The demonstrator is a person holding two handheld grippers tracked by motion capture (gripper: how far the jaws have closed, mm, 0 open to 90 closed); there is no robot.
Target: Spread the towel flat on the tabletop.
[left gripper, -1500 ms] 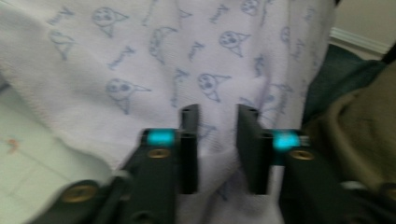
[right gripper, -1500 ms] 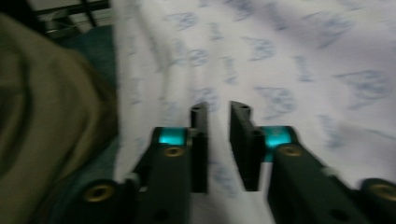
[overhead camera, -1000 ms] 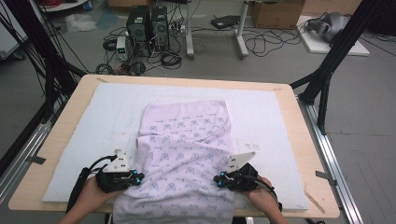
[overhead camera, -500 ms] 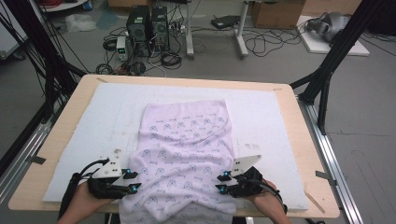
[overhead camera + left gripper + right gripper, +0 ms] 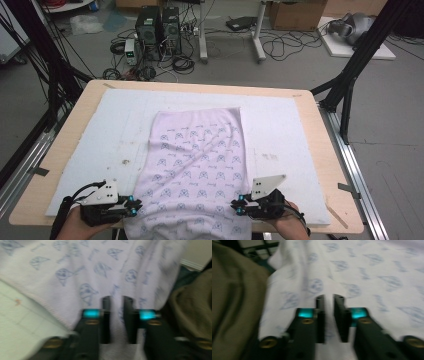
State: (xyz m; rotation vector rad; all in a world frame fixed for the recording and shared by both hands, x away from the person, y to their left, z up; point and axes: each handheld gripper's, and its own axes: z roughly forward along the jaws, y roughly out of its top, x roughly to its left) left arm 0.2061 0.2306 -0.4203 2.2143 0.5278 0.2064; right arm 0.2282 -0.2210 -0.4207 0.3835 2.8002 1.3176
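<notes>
The patterned cloth (image 5: 197, 170) lies mostly flat from table (image 5: 320, 150) centre down past its 6 o'clock edge, while the left gripper (image 5: 134, 206) and right gripper (image 5: 236, 207) each pinch a near side hem, so smoothing or folding appears barely begun.

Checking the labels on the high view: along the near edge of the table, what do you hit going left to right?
Left gripper → patterned cloth hanging over the near edge → right gripper → bare white mat → wooden table edge.
</notes>
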